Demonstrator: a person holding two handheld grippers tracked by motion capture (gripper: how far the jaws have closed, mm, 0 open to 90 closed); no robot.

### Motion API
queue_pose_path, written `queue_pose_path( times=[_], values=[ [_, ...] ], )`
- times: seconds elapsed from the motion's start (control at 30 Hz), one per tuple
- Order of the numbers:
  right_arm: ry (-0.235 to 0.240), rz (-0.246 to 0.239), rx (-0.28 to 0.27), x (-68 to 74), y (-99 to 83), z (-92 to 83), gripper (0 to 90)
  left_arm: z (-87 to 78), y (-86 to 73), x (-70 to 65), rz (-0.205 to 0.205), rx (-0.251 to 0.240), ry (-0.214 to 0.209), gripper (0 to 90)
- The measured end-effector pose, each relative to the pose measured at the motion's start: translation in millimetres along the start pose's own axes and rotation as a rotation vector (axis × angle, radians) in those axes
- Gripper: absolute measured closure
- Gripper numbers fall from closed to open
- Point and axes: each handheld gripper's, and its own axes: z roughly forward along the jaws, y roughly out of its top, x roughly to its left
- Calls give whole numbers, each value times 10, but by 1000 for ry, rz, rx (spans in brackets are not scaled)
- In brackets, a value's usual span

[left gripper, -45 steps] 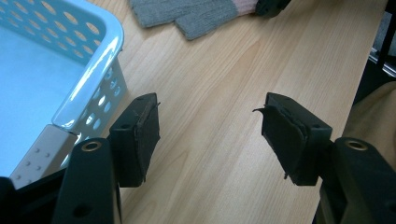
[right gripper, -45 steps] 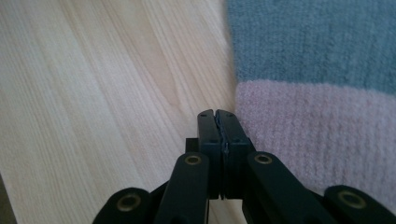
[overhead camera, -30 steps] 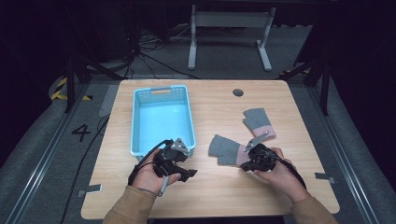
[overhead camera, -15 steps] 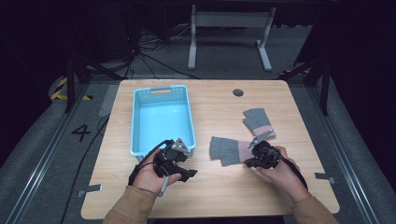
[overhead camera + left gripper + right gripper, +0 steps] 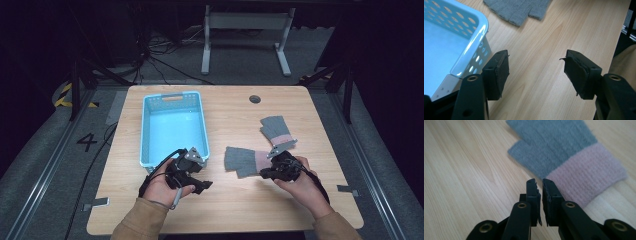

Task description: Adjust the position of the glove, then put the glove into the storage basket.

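While barely parted, right tongs [image 5: 541, 185] touch the glove's [image 5: 564, 152] pink cuff.

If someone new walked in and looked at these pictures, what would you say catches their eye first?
Probably the light blue basket, empty, on the left half of the wooden table. Next come the two grey gloves with pink cuffs on the right: the nearer glove lies flat just in front of the right gripper, whose jaws have just been opening with nothing between them, and the farther glove lies behind it. The left gripper hovers open beside the basket's near corner.
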Motion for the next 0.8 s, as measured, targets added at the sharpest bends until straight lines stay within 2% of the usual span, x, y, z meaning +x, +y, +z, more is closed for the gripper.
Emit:
queue_pose_path(
  times=[0.07,0.17,0.4,0.57,0.67,0.8],
  values=[
    [-2,2,-45,9,16,-57,835,2,-5,8,-1,7,5,370],
    [5,5,-69,-2,21,-91,837,1,-7,10,-6,3,5,371],
    [-29,69,-121,-105,78,-221,782,-11,-11,-3,-3,-10,-5,379],
    [-80,123,-139,-255,174,-300,723,-16,-15,0,-4,-8,5,373],
    [-108,151,-135,-384,256,-310,689,-29,-11,4,8,-23,-8,375],
    [-147,189,-120,-571,338,-289,672,-54,-8,11,12,-32,6,375]
  ],
)
